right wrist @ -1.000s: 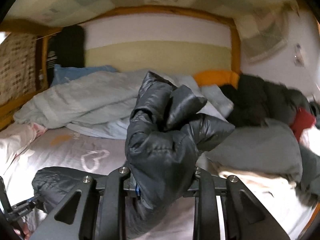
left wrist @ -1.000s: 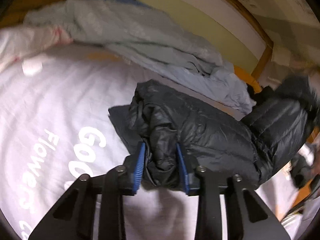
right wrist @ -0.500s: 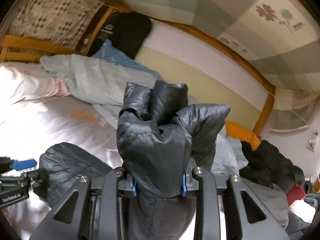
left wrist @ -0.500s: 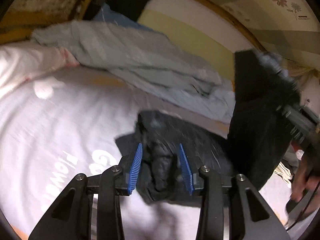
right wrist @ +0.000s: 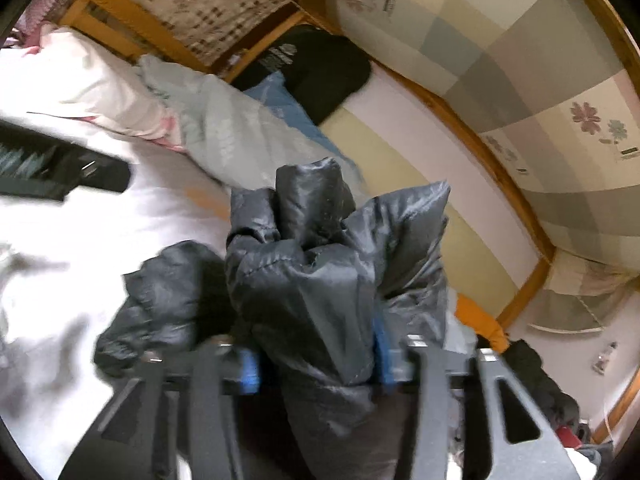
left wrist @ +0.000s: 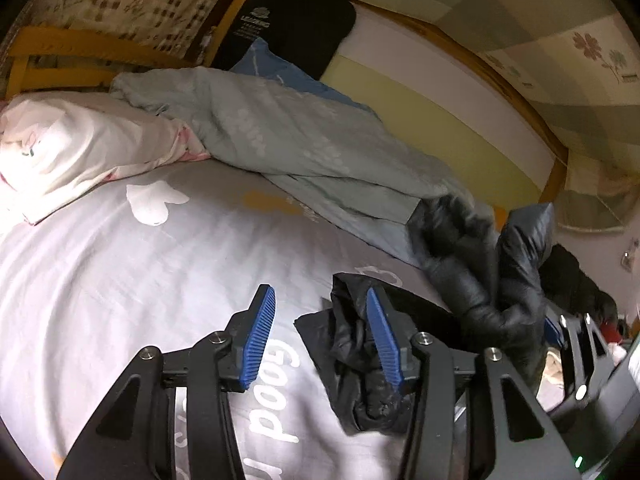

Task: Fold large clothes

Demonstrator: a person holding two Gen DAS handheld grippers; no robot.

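A black down jacket (left wrist: 460, 280) lies crumpled on the pale grey printed bedsheet (left wrist: 120, 280). My left gripper (left wrist: 320, 336) hovers over its near edge with its jaws opening. The left pad stands over bare sheet, and a fold of jacket lies against the right pad (left wrist: 382, 340) without being pinched. My right gripper (right wrist: 316, 364) has a thick bunch of the jacket (right wrist: 320, 280) standing up between its pads. The puffy fabric still fills the gap and touches both pads while these jaws are opening. In the left wrist view the right gripper (left wrist: 560, 332) is at the right edge, with the raised jacket end above it.
A grey-green duvet (left wrist: 300, 140) lies heaped along the wall side, and a white pillow (left wrist: 80, 148) is at the left. A black garment (left wrist: 296, 28) hangs in the far corner of the wooden bed frame (left wrist: 520, 96). Dark clothes (left wrist: 576, 280) are piled at the right.
My left gripper's jaws have widened and let go of the jacket fold, drifting left of it. My right gripper has swung down towards the bed and rolled, and its jaws stand wider around the bunch.
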